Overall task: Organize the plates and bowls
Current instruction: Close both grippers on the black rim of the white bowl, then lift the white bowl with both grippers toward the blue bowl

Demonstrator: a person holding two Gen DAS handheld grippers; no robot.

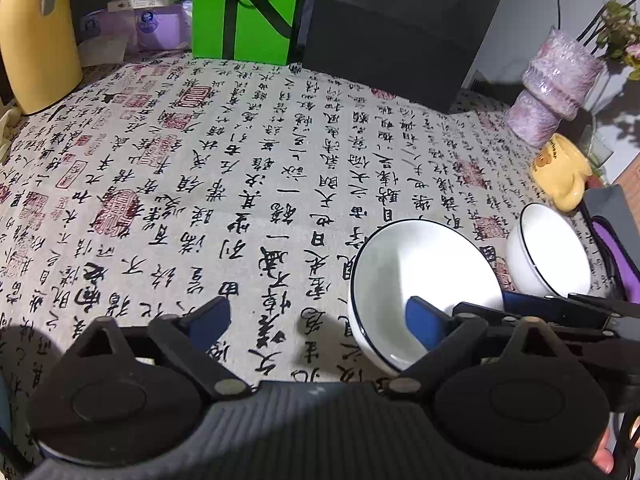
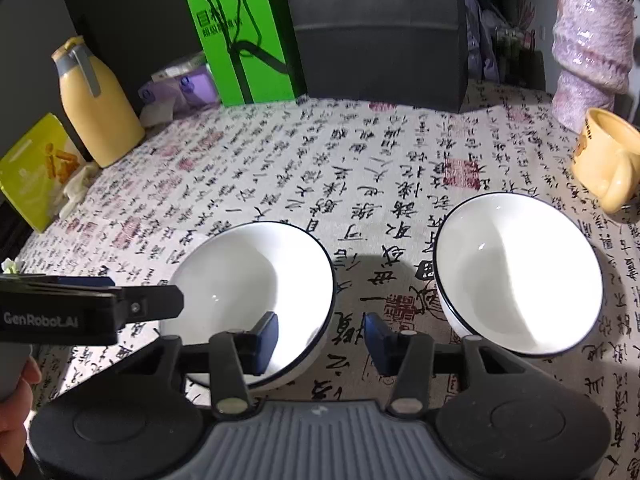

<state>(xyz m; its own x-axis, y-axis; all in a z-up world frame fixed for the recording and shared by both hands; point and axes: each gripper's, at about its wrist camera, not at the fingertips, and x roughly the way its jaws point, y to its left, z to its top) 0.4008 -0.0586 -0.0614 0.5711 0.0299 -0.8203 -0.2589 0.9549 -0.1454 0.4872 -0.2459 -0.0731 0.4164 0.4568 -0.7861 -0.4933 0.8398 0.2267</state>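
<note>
- Left wrist view: we take the green bag at the back of the calligraphy-print tablecloth as our landmark. Two white bowls with dark rims sit apart at the near right corner, diagonally across the cloth from that bag. The nearer bowl lies just ahead of us; the farther bowl stands beside it, toward the yellow mug.
- Our left gripper is spread wide. Its right finger sits over the nearer bowl's inside and its left one over bare cloth, so the near wall lies between them, ungripped.
- Right wrist view: the bag is again far back. Both bowls stand separately on the near side, the left bowl and the right bowl, with open cloth between them.
- Our right gripper is part open, one finger over the left bowl's inside, the other outside its wall; contact with the rim is hard to judge through the fisheye, but nothing looks pinched.
- Progress, as we judge it: nothing is stacked yet and no plates show. Gripping, lifting and nesting the bowls all remain.
</note>
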